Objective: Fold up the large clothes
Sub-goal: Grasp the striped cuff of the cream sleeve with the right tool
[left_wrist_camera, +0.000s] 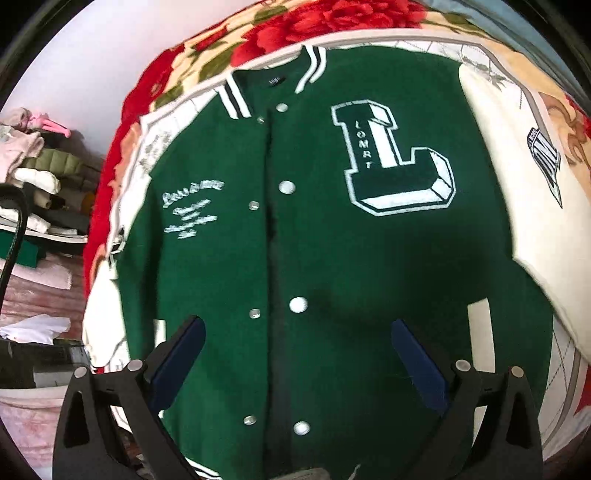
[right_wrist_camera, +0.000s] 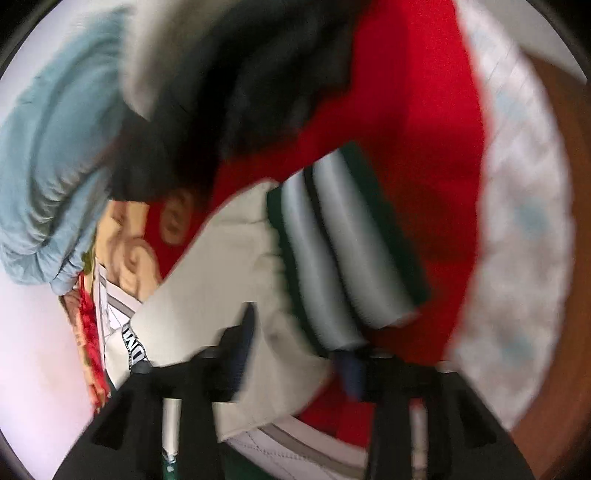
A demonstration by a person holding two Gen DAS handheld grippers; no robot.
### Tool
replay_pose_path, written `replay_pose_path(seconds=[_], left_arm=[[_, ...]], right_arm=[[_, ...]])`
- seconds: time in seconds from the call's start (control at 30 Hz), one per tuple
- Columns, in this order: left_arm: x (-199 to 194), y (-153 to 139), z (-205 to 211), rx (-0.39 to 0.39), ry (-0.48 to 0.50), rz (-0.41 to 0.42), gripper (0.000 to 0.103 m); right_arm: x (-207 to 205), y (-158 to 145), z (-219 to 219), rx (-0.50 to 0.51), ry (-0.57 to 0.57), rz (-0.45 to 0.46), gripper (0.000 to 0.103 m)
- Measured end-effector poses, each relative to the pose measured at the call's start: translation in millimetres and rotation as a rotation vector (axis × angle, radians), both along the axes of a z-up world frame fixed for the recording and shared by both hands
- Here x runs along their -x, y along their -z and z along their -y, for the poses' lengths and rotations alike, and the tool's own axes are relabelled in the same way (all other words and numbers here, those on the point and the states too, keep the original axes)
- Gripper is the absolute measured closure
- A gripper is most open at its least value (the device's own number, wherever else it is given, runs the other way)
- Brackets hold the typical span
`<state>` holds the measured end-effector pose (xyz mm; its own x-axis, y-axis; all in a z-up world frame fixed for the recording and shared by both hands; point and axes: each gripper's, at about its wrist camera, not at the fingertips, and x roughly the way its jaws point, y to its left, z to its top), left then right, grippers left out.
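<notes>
Jacket (left_wrist_camera: 314,229) in green lies face up, snaps done, on a floral blanket (left_wrist_camera: 229,44). Left gripper (left_wrist_camera: 297,354) hovers wide above its hem; right gripper (right_wrist_camera: 295,354) pinches the cream sleeve (right_wrist_camera: 207,295) near its striped cuff (right_wrist_camera: 347,251).

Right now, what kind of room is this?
Probably a bedroom. The green jacket lies spread on a flowery red blanket like a bed's, and stacks of folded clothes sit off to one side.

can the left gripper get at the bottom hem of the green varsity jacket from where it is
Probably yes. The left gripper hovers open over the lower front of the green varsity jacket, which lies flat on the red floral blanket. Nothing covers the lower front, though the hem itself lies behind the gripper.
</notes>
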<state>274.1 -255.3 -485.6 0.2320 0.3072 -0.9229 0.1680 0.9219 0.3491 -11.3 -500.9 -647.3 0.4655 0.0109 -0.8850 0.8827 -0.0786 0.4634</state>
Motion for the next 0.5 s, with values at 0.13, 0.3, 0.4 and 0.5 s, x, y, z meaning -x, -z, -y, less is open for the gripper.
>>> replay_pose_path(seconds=[0.13,0.3,0.4,0.5], left_arm=[[-12,11,1,0.012,-0.009,0.003,0.0],[-35,17,-15,0.026,-0.042,0.039,0.0],[-49,16,-38,0.05,-0.1,0.055,0.0],[-59,12,-70,0.065,-0.171,0.073,0.0]], right_arm=[[-4,12,3,0.008,0.061,0.058,0.081],[-40,-55,-6,0.135,0.014,0.094,0.086],[-81,-118,-26,0.22,-0.066,0.139,0.086],[-134,-171,-57,0.298,-0.195,0.177,0.087]])
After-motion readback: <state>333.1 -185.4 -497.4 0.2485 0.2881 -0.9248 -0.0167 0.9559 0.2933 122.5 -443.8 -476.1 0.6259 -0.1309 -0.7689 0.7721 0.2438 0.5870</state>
